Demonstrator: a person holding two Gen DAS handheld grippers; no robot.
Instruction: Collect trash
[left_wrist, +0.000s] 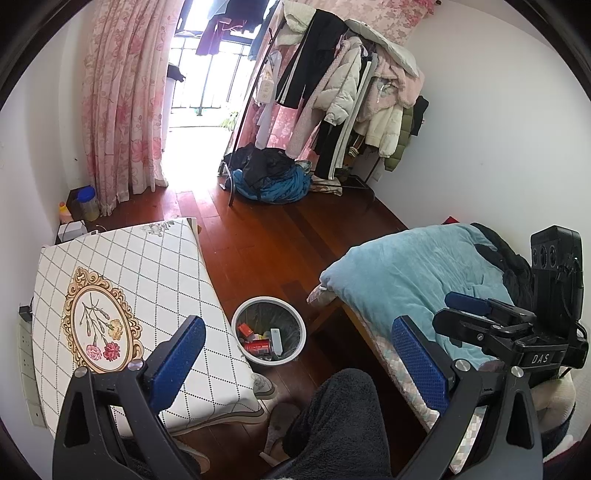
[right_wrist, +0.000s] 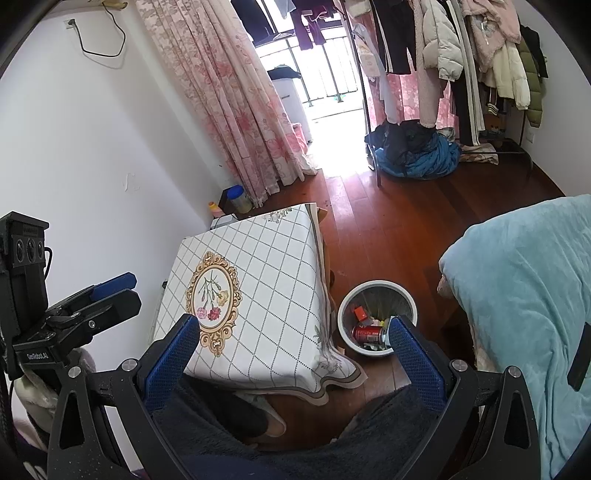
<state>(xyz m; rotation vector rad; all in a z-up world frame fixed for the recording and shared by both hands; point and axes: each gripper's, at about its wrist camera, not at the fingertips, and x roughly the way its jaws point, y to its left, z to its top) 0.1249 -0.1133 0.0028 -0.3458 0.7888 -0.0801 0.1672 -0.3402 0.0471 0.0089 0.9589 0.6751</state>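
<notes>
In the left wrist view, the left gripper (left_wrist: 295, 354) is held high above the floor with its jaws spread wide apart and nothing between them. The waste bin (left_wrist: 301, 334), a white round container with a dark liner, stands on the wooden floor (left_wrist: 266, 243) directly ahead and below, between the table with the checked cloth (left_wrist: 155, 266) and the bed with the blue blanket (left_wrist: 406, 269). The bin appears just left of the midline between the two fingers. Inside it lie a red can (left_wrist: 258, 346) on its side, with its long axis running roughly left to right, a red carton (left_wrist: 245, 328) and a pale box (left_wrist: 276, 341). No loose trash is visible on the tabletop or the floor in this view. The right gripper (left_wrist: 469, 308) shows at the right edge, over the bed, seen side-on; its jaws look close together here, but this angle is unreliable. In the right wrist view, the right gripper (right_wrist: 291, 339) is likewise wide apart and empty. The waste bin (right_wrist: 345, 301) lies ahead and below, toward the right finger, which overlaps its near rim in the picture. The red can (right_wrist: 367, 333) lies crosswise. The left gripper (right_wrist: 110, 291) appears at the left edge. Judgement: neither arm is clearly nearer the bin; both are well above it.
</notes>
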